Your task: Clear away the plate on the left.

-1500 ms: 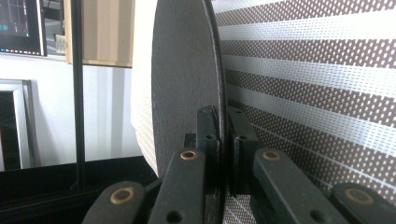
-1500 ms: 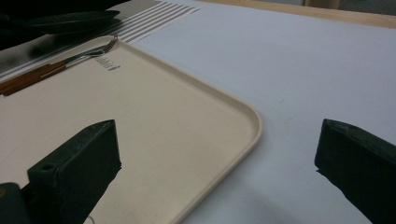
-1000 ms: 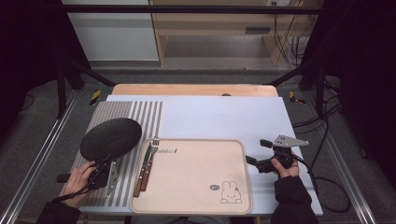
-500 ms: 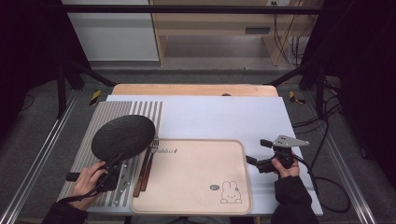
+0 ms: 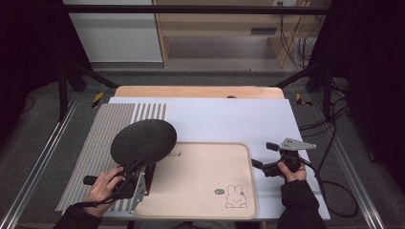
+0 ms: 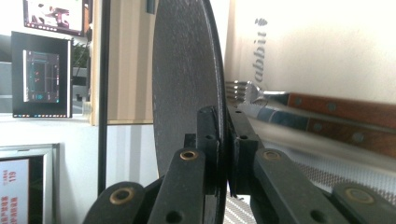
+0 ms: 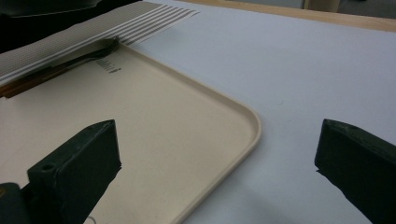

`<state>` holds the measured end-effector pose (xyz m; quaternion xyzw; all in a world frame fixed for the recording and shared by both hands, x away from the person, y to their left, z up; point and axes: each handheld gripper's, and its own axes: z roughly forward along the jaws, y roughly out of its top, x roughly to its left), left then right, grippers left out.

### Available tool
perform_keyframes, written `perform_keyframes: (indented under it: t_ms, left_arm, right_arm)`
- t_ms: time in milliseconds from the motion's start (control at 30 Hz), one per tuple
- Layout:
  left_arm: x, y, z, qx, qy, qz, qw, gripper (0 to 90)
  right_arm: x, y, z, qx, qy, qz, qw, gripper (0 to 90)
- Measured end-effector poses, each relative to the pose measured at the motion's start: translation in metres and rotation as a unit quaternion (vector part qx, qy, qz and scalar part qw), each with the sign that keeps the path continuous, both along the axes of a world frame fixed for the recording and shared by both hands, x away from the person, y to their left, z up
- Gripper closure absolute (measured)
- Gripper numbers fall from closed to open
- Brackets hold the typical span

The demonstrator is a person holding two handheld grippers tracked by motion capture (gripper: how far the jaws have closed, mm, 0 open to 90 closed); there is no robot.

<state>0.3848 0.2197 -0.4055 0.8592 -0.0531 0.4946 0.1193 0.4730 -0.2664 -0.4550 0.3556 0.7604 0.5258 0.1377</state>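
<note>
A: What changed at the counter's left side?

B: The left gripper (image 5: 136,168), clamped on the rim of the dark round plate (image 5: 143,141), has carried it rightward, off the striped mat (image 5: 102,143) and over the left edge of the beige tray (image 5: 200,179).

A: And up close?

B: The left gripper view shows a fork (image 6: 247,91) and wooden handles (image 6: 341,116) behind the plate. The right gripper (image 5: 260,164), jaws wide and empty, hovers unmoved by the tray's right edge.
</note>
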Motion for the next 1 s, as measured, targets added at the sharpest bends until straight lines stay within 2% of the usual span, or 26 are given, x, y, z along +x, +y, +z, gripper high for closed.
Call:
perform_keyframes:
  t_ms: [300, 367, 700, 867, 1000]
  left_arm:
    - [-0.004, -0.023, 0.003, -0.008, 0.004, -0.021, 0.9997, 85.2]
    - [-0.005, -0.029, 0.004, -0.008, 0.005, -0.033, 0.9994, 85.2]
    - [-0.012, -0.054, 0.003, -0.004, 0.022, -0.060, 0.9979, 85.1]
    - [-0.017, -0.062, 0.000, -0.003, 0.027, -0.072, 0.9971, 85.1]
    - [-0.019, -0.067, -0.002, -0.005, 0.038, -0.078, 0.9962, 85.0]
  right_arm:
    - [0.000, 0.000, 0.000, 0.001, -0.001, -0.001, 1.0000, 0.3]
    - [0.000, 0.000, 0.000, 0.000, -0.001, -0.001, 1.0000, 0.3]
    - [-0.001, 0.000, 0.001, 0.001, 0.000, -0.001, 1.0000, 0.3]
    - [-0.001, -0.001, 0.001, 0.002, -0.001, -0.001, 1.0000, 0.3]
    - [-0.001, 0.000, 0.001, 0.000, -0.002, 0.000, 1.0000, 0.3]
